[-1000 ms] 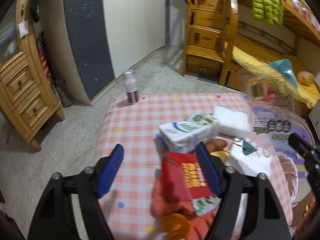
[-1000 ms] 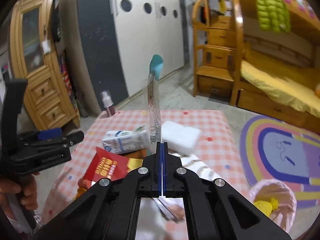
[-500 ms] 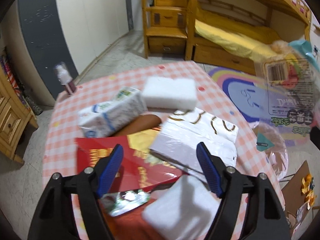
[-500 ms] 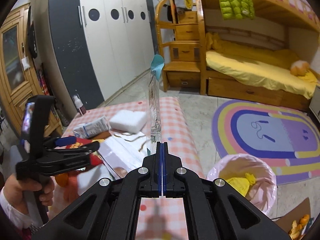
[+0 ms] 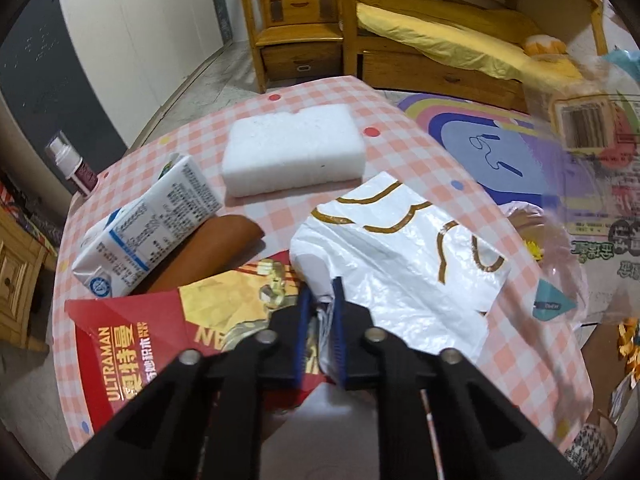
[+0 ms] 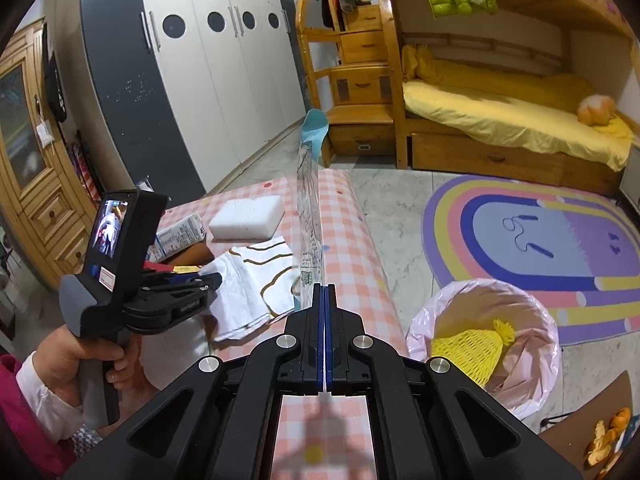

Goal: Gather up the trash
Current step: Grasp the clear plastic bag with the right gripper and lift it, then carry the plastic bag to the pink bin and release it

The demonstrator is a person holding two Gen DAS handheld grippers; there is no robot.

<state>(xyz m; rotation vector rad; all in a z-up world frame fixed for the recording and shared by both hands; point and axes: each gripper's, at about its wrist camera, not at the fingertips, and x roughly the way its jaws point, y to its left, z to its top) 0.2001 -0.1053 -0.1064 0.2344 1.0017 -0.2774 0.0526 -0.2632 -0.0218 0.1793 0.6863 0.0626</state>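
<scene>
Left wrist: left tool [image 5: 320, 296] pinched narrow on the near edge of the white plastic bag [image 5: 400, 256], which lies on the bench [image 5: 328, 92] beside the red Ultraman box [image 5: 160, 320]. Pickup step; next, lift clear.

Right wrist: right tool [image 6: 322, 300] clamped on the clear wrapper [image 6: 309, 216], held upright over the bench edge. Bin [image 6: 520, 312] sits right, below; judged next: swing over, release.

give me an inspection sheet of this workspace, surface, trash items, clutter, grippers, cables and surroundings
Surface: round table in pink checked cloth.
Job's things: white plastic bag with brown lines; clear plastic wrapper; red Ultraman packet; white milk carton; white foam block; pink-lined trash bin.
Clutter: small spray bottle.
Grippers: left gripper pinching the bag; right gripper shut on the wrapper.
Cables: nothing seen.
Surroundings: wooden bunk bed, rainbow rug.
</scene>
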